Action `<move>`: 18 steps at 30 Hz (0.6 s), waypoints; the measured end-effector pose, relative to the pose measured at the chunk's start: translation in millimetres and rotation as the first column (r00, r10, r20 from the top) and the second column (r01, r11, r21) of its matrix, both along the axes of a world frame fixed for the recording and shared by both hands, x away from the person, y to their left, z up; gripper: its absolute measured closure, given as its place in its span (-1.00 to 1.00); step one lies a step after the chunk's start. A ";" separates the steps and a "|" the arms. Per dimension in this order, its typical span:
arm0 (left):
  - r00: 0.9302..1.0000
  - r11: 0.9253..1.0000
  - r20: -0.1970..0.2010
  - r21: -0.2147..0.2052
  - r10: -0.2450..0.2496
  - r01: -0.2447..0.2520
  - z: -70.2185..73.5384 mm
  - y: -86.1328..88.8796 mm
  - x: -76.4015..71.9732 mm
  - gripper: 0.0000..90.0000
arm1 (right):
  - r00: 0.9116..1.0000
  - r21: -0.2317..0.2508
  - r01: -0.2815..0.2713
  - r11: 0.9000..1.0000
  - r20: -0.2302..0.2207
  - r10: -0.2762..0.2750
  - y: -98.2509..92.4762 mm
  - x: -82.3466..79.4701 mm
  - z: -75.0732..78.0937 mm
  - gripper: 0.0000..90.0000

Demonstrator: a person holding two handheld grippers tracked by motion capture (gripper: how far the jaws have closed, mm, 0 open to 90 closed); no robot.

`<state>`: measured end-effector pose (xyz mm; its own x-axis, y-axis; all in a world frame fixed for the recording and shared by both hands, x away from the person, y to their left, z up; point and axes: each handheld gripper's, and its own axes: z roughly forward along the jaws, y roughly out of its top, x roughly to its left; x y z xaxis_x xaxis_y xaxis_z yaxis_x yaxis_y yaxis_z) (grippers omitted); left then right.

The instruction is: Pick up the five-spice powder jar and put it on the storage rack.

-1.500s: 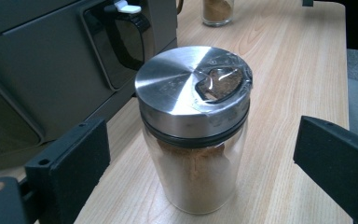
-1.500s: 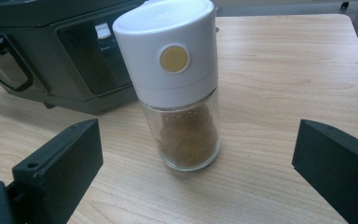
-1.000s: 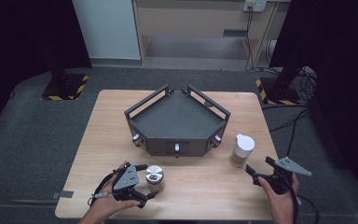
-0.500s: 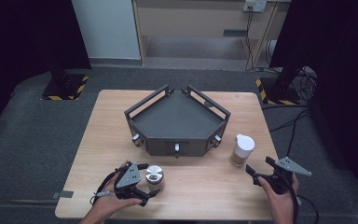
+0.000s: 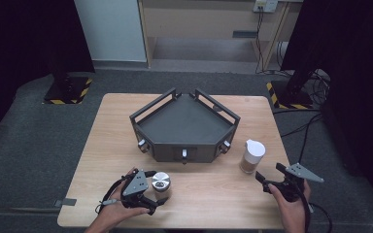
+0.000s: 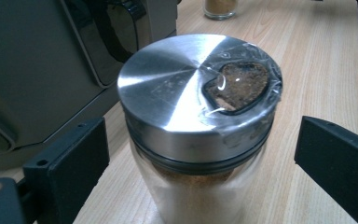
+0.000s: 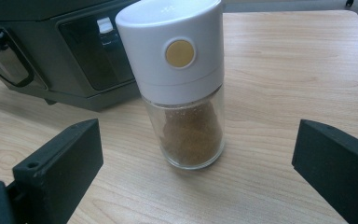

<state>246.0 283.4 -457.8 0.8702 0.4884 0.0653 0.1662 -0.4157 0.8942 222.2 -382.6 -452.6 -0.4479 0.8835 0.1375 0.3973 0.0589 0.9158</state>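
We've got our left gripper (image 5: 154,193) spread wide around the steel-lidded spice jar (image 6: 199,116), just in front of the tray (image 5: 187,124). Our right gripper (image 5: 268,180), fingers also released, faces the white-capped shaker (image 7: 184,84). Closing off-centre could tip that jar, we reckon.

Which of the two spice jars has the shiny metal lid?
The jar with the steel lid, standing between the left claw's open jaws. The other jar, by the right claw, has a white plastic cap.
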 end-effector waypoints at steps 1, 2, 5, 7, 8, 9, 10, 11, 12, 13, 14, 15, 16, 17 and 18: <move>1.000 1.000 0.000 0.000 0.000 0.000 0.0 -0.5 -0.1 -0.95 | 1.000 0.000 0.000 1.000 0.000 0.000 0.0 0.0 0.0 -0.95; 1.000 1.000 0.000 -0.002 0.000 0.000 -0.2 -1.0 -0.1 -0.95 | 1.000 0.000 0.001 1.000 -0.001 -0.001 0.0 0.0 -0.1 -0.95; 1.000 1.000 0.002 0.002 0.001 -0.001 -0.8 -3.2 -0.6 -0.95 | 1.000 -0.001 -0.001 1.000 -0.003 0.001 0.6 0.4 0.0 -0.95; 1.000 1.000 0.003 0.014 0.012 -0.012 -0.7 -5.6 -1.7 -0.93 | 1.000 -0.002 -0.002 1.000 -0.003 0.002 1.2 0.6 0.0 -0.95; 1.000 1.000 0.005 0.018 0.019 -0.019 -0.8 -6.6 -2.3 -0.91 | 1.000 -0.003 -0.002 1.000 -0.003 0.002 1.4 0.6 0.0 -0.95; 1.000 1.000 0.008 0.019 0.025 -0.025 -0.9 -6.8 -2.9 -0.91 | 1.000 -0.003 -0.002 1.000 -0.003 0.002 1.4 0.6 0.0 -0.95; 0.999 0.999 0.009 0.018 0.031 -0.031 -1.1 -6.6 -3.0 -0.88 | 1.000 -0.004 -0.003 1.000 -0.002 0.003 1.5 0.7 0.0 -0.95; 0.999 0.999 0.008 0.015 0.039 -0.040 -1.7 -6.4 -3.3 -0.84 | 1.000 -0.004 -0.004 1.000 -0.001 0.004 1.5 0.7 0.0 -0.95; 0.999 0.999 0.004 0.014 0.043 -0.043 -2.4 -6.0 -2.7 -0.80 | 1.000 -0.004 -0.004 1.000 -0.003 0.003 1.5 0.6 0.1 -0.95; 0.999 0.999 0.000 0.016 0.042 -0.042 -3.0 -5.7 -1.9 -0.73 | 1.000 -0.004 -0.004 1.000 -0.003 0.003 1.5 0.7 0.1 -0.95; 0.999 0.999 0.001 0.020 0.039 -0.039 -3.5 -5.9 -1.4 -0.68 | 1.000 -0.004 -0.003 1.000 -0.003 0.003 1.5 0.7 0.1 -0.95; 0.999 0.999 0.002 0.020 0.036 -0.036 -4.1 -6.0 -1.3 -0.65 | 1.000 -0.004 -0.003 1.000 -0.003 0.003 1.4 0.7 0.1 -0.95; 1.000 0.999 0.003 0.022 0.027 -0.027 -4.1 -6.0 -0.5 -0.56 | 1.000 -0.004 -0.003 1.000 -0.003 0.003 1.4 0.7 0.2 -0.95; 1.000 0.999 0.012 0.031 0.026 -0.026 -3.7 -7.3 -1.2 -0.49 | 1.000 -0.004 -0.003 1.000 -0.002 0.003 1.3 0.7 0.2 -0.95; 1.000 0.999 0.012 0.031 0.023 -0.023 -3.7 -7.7 -0.6 -0.44 | 1.000 -0.004 -0.003 1.000 -0.002 0.003 1.3 0.7 0.2 -0.95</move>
